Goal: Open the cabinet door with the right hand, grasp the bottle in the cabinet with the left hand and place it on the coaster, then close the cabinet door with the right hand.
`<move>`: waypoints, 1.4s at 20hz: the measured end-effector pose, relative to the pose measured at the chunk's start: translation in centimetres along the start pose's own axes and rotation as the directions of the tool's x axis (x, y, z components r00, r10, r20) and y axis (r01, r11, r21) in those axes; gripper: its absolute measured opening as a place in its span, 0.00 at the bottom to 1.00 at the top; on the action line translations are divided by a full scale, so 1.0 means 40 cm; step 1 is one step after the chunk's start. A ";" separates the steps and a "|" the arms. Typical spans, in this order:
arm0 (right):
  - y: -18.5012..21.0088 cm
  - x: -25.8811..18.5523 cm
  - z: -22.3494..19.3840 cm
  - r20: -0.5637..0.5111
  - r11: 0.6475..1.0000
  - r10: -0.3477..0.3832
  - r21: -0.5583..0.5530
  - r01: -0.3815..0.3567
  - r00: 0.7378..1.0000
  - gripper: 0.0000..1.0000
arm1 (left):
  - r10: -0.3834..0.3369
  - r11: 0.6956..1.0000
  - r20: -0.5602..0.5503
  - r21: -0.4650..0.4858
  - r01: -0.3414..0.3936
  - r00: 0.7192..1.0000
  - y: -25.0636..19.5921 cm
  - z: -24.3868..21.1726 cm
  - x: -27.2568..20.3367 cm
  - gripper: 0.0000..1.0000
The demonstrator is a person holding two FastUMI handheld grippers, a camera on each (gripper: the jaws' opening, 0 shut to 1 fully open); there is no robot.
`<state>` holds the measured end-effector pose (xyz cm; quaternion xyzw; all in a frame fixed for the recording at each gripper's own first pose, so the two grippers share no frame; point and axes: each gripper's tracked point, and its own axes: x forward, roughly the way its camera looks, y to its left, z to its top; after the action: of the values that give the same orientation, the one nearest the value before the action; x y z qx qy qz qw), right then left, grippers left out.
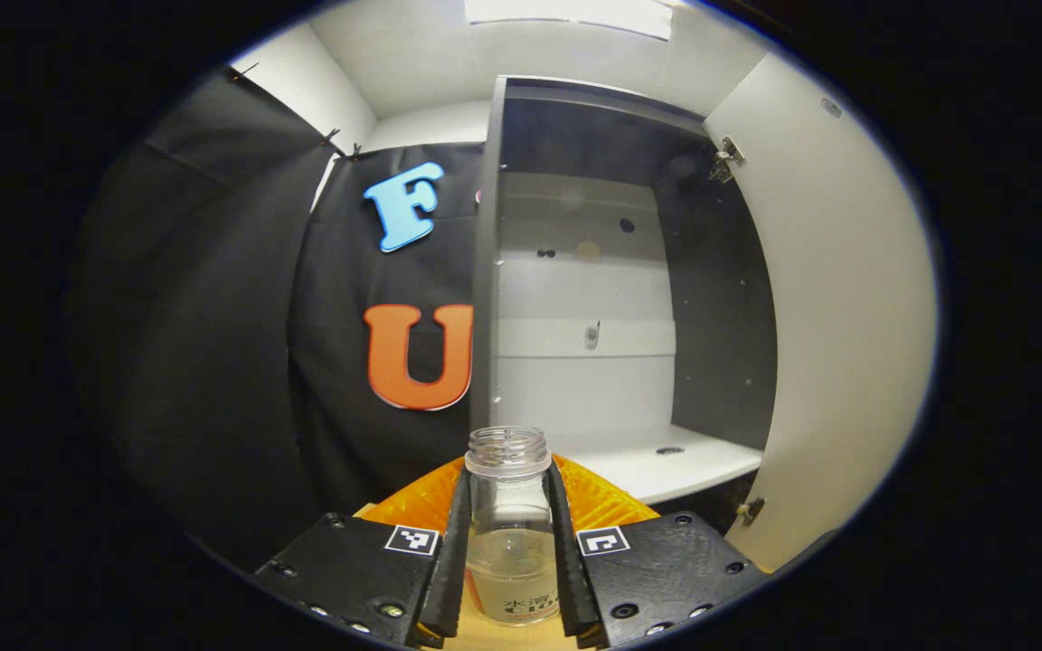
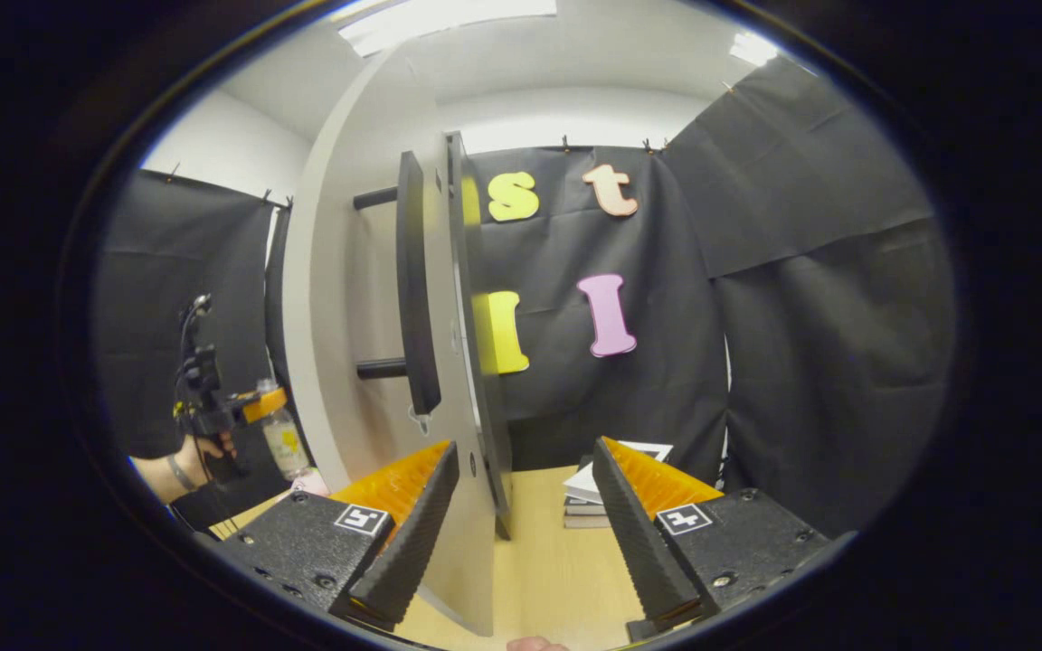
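A clear, capless bottle [image 1: 510, 533] with a little liquid stands upright between my left gripper's [image 1: 509, 475] fingers, which are shut on its sides. It is out in front of the open cabinet [image 1: 584, 298], whose white shelf [image 1: 657, 461] is bare. The white cabinet door [image 1: 828, 316] is swung out to the right. In the right gripper view, my right gripper [image 2: 523, 448] is open and straddles the door's free edge [image 2: 476, 362] without pressing on it, below the black bar handle [image 2: 414, 280]. Far left there, a hand holds the left gripper [image 2: 272, 402] with the bottle [image 2: 284, 438].
A wooden table [image 2: 548, 561] lies under the right gripper. A stack of books [image 2: 589, 502] sits on it behind the right finger. A small pink object [image 2: 308, 484] lies on the table below the held bottle.
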<state>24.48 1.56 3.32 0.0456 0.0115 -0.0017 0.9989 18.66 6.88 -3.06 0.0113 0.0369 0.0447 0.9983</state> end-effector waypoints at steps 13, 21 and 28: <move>-0.004 -0.007 0.026 0.009 0.996 -0.071 -0.057 0.072 0.997 0.93 | 0.179 0.972 0.000 0.157 -0.176 0.984 0.085 -0.381 -0.263 0.41; -0.007 -0.009 0.028 -0.018 0.991 -0.104 -0.087 0.102 0.994 0.92 | 0.215 0.961 0.018 0.176 -0.215 0.976 0.107 -0.473 -0.295 0.41; -0.011 -0.012 0.029 -0.021 0.988 -0.117 -0.101 0.114 0.993 0.92 | 0.225 0.970 0.002 0.098 -0.224 0.974 0.124 -0.500 -0.306 0.41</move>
<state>24.04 1.03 4.43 -0.0048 0.0275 -0.0584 0.9979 4.58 11.09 -21.99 0.0640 0.0420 0.1556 0.9849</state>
